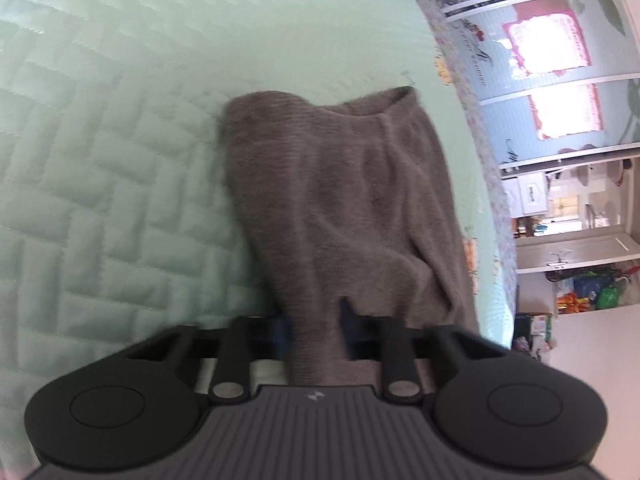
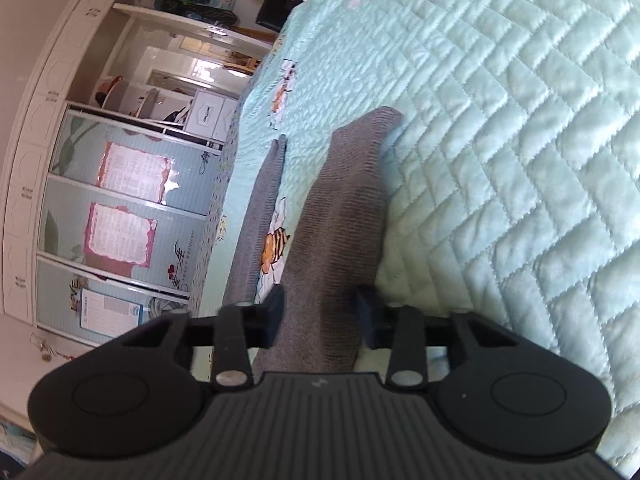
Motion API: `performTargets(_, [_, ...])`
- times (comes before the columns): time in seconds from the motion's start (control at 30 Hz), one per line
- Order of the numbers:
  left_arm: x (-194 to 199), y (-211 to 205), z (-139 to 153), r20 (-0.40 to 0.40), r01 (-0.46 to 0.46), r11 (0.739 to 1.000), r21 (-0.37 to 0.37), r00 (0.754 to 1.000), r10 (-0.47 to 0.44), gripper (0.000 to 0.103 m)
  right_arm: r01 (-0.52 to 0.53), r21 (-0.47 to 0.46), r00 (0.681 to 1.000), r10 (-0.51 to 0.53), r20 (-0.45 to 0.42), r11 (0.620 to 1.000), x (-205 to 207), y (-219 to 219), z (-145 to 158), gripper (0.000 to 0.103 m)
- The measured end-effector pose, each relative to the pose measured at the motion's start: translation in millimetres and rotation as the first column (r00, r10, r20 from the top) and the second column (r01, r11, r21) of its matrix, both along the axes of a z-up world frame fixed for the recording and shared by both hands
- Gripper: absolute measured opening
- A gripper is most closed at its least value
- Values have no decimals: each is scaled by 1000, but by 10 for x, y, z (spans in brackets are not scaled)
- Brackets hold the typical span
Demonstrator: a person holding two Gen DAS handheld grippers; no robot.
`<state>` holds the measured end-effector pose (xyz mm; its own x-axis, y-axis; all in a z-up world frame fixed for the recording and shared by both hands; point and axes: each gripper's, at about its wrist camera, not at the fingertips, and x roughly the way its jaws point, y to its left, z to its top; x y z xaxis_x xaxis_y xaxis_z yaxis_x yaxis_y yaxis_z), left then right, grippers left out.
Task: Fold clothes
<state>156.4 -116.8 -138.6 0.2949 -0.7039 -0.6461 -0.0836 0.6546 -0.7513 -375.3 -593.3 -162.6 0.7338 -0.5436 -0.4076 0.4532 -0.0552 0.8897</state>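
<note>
Our left gripper (image 1: 316,328) is clamped on the grey garment (image 1: 344,200) lying on the quilt (image 1: 120,160). Our right gripper (image 2: 320,316) pinches another part, probably of the same garment (image 2: 340,220). We are gripping to fold; next, we lift both ends evenly.

Broad quilted bed (image 2: 500,140) lies bare beside the grey garment (image 1: 340,200); the wardrobe (image 2: 120,200) stands close along the bed's edge.
</note>
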Motion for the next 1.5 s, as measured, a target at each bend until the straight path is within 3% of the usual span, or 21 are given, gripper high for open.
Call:
performTargets(0.1, [0,17,-41,18,17,1000,0,1000,-17,9,4,21,1000,-4,-5,1000,-10,-8,-54,10])
performTargets(0.17, [2,16,-35,17,18,1000,4,1000,-18,9,10,23,1000,-10,5,1000,-24,6,-76,9])
performTargets(0.23, [-12,18,-19,12,10,1000,-4,1000,-10,13,19,16,1000,-19,23,1000,-48,39,-66,14])
performTargets(0.3, [-17,13,-6,12,8,1000,-20,1000,-8,26,14,7,1000,-15,2,1000,-60,74,-26,29])
performTargets(0.37, [15,-5,1,16,7,999,-44,1000,-7,41,14,-15,999,-15,-48,1000,-65,115,52,37])
performTargets(0.5, [93,-83,4,1,2,1000,-32,1000,-2,43,30,-61,991,-38,-125,998,-55,114,166,58])
performTargets(0.6, [144,-170,38,6,15,1000,-14,1000,-15,49,11,-72,987,-23,-157,997,81,8,154,59])
performTargets(0.7, [145,-194,35,12,8,1000,-14,1000,-8,47,22,-76,989,-33,-146,997,169,-47,154,60])
performTargets(0.73, [139,-199,36,22,11,1000,-8,1000,-10,35,18,-78,990,-28,-141,997,187,-50,162,59])
performTargets(0.77, [139,-218,41,32,19,1000,19,999,-19,9,5,-80,990,-17,-142,997,204,-44,181,53])
performTargets(0.8, [140,-227,44,37,24,999,40,999,-25,7,-6,-78,989,-5,-146,997,217,-35,192,36])
performTargets(0.87, [132,-220,57,46,26,998,51,999,-29,7,-25,-67,988,15,-154,997,208,-28,163,15])
performTargets(1.07, [100,-173,209,106,29,1000,-5,994,-29,7,-37,-83,989,25,-145,996,141,-28,269,6])
performTargets(1.23, [105,-242,406,141,32,999,-32,990,-27,7,-63,-112,991,49,-121,992,219,-91,563,6])
performTargets(1.5, [232,-457,747,193,25,999,-45,981,-16,7,-69,-69,997,66,-50,995,525,-454,921,5])
